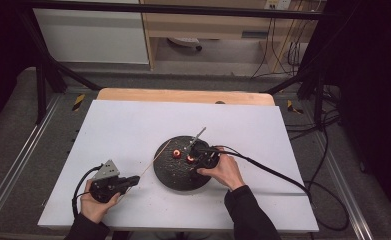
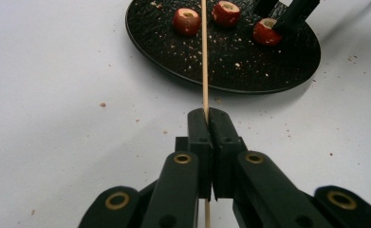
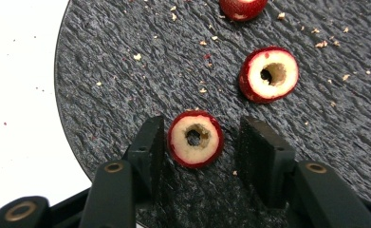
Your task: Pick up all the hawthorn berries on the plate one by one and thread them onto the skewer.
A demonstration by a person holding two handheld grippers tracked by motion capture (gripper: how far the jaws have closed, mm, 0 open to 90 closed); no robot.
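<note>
A round black plate [image 1: 175,177] lies on the white table and carries three red cored fruit pieces. My left gripper [image 2: 208,116] is shut on a thin wooden skewer [image 2: 204,71] that points out over the plate [image 2: 221,61], between two of the pieces. My right gripper [image 3: 203,129] hangs over the plate [image 3: 126,71] with one cored piece [image 3: 195,139] between its jaws. The left jaw is close against that piece and a gap shows at the right jaw. A second piece [image 3: 269,74] lies just beyond, and a third [image 3: 242,8] lies at the top edge.
Crumbs are scattered over the plate and the white sheet. A thin metal tool [image 1: 198,136] rests on the plate's far rim. The right gripper's cable [image 1: 283,177] trails off to the right across the table. A wooden strip [image 1: 183,95] borders the far edge.
</note>
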